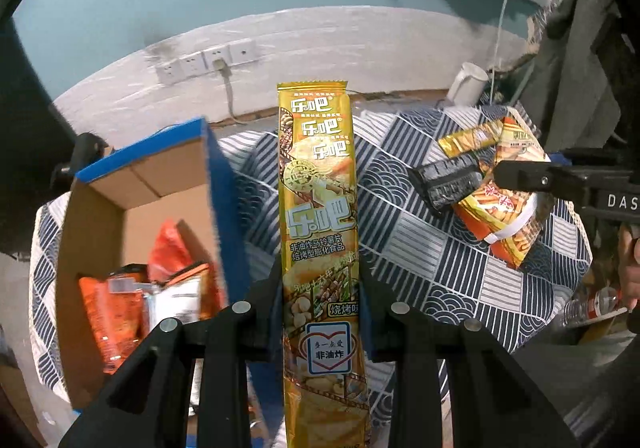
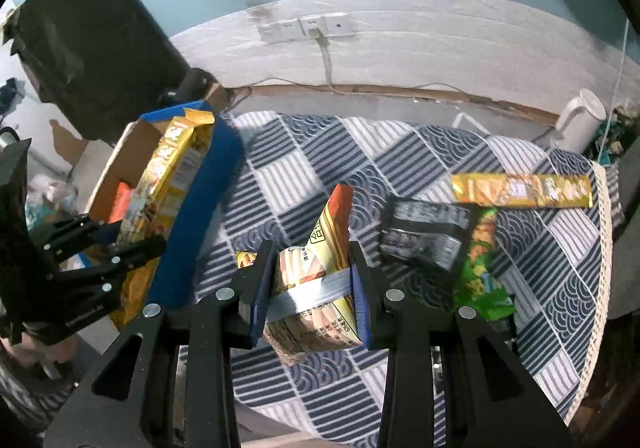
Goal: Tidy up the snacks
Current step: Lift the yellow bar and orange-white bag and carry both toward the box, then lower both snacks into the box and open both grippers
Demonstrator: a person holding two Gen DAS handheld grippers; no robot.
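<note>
- Snacks sit partly inside the blue cardboard box (image 1: pixel 216 184), partly on the checked cloth surface (image 2: pixel 320 168).
- Left hand-held gripper (image 1: pixel 322 312) clamps a long gold chip pack (image 1: pixel 318 184), lifted beside the box.
- Right hand-held gripper (image 2: pixel 310 280) pinches an orange banded snack bag (image 2: pixel 320 276) above the surface.
- Black packet (image 2: pixel 424 236), green bag (image 2: pixel 480 268) and gold stick pack (image 2: pixel 520 190) lie on the cloth.

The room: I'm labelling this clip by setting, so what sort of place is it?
Probably a lived-in room at home, not a shop: a table under a patterned cloth, a wall socket strip with a cable plugged in, and a white kettle.
</note>
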